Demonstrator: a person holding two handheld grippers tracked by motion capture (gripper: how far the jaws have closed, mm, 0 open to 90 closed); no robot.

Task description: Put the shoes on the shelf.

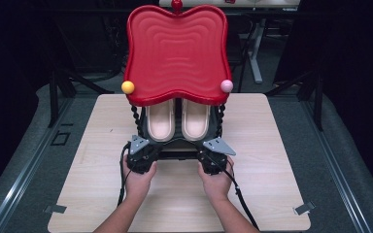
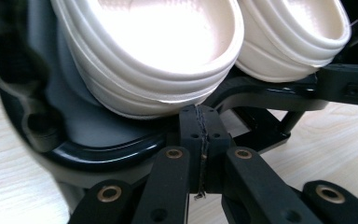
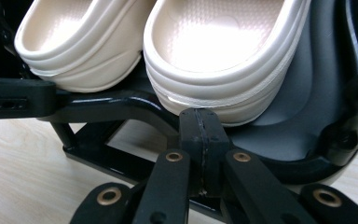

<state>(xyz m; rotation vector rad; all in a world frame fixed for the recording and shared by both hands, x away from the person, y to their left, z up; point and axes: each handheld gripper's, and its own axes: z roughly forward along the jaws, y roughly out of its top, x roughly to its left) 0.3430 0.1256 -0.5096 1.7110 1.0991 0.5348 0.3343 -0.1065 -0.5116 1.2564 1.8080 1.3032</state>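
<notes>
A small rack stands mid-table with a wavy red top tray [image 1: 176, 53]. Under it, a pair of cream slippers [image 1: 160, 119] [image 1: 195, 119] lies side by side on a grey lower shelf with a black rim [image 2: 107, 156]. My left gripper [image 1: 148, 148] is at the shelf's front left, its jaws pressed flat together just under the heel of the left slipper [image 2: 154, 51]. My right gripper [image 1: 203, 149] is at the front right, jaws likewise together below the right slipper [image 3: 223, 51]. Nothing lies between either pair of jaws [image 2: 200, 116] [image 3: 200, 119].
A yellow ball [image 1: 127, 87] and a pink ball [image 1: 227, 86] cap the red tray's front corners, and a red ball [image 1: 177, 5] its back. Black beaded posts [image 1: 135, 114] hold the tray up. The light wooden table [image 1: 272, 160] stands on a grey floor with dark surroundings.
</notes>
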